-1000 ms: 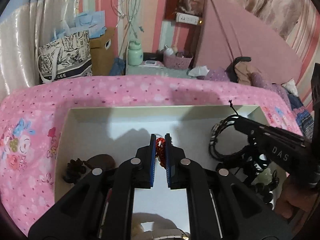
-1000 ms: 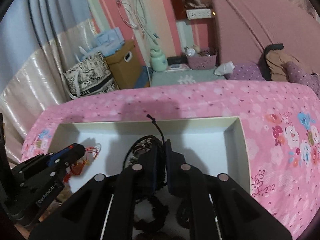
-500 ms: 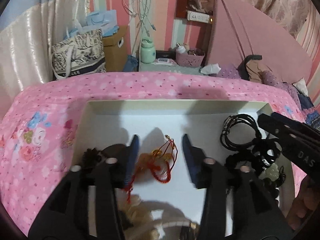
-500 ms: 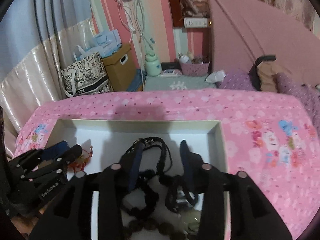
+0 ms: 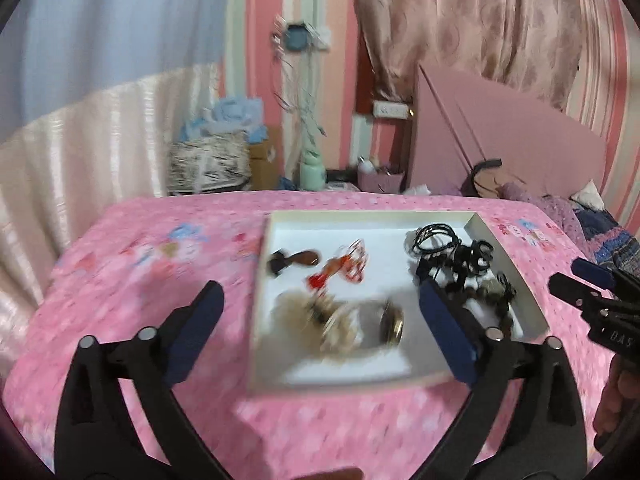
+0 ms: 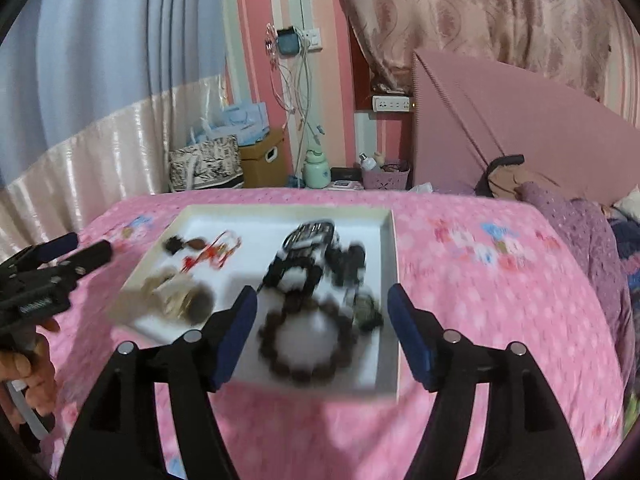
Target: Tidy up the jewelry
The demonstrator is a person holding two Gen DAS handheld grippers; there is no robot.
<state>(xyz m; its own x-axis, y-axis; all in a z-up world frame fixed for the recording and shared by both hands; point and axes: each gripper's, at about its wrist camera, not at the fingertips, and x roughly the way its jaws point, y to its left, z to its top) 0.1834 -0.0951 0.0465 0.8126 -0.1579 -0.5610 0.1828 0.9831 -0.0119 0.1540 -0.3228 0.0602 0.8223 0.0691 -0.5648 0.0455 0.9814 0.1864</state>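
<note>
Both grippers hang above the pink floral bedspread [image 6: 480, 280] with their fingers spread wide and nothing between them. The left gripper [image 5: 320, 328] sits over the near-left part of the white tray [image 5: 504, 256], and the right gripper [image 6: 322, 332] over its near-right part.

All the jewelry lies inside the tray. The red knotted charm [image 5: 344, 266] rests near the middle of the far half, with a brown pendant [image 5: 306, 258] just to its left. A tangle of black cord bracelets [image 6: 312, 248] fills the right side, and the dark wooden bead bracelet [image 6: 300, 340] lies in front of it, close to the near edge. A pale heap of beads and a round metal piece [image 5: 392, 326] sit at the near-left, too blurred to name more closely.

The main risk, as I judge it, is the black tangle: pinching one cord is likely to lift its neighbours too and drag them over the low tray wall onto the bed. The tray is light and sits on soft bedding, so a downward push at its edge could tip or slide it. The bead bracelet lies near the rim and could roll out if nudged. Motion blur suggests fast movement, which makes a clean pinch on thin cord harder.
</note>
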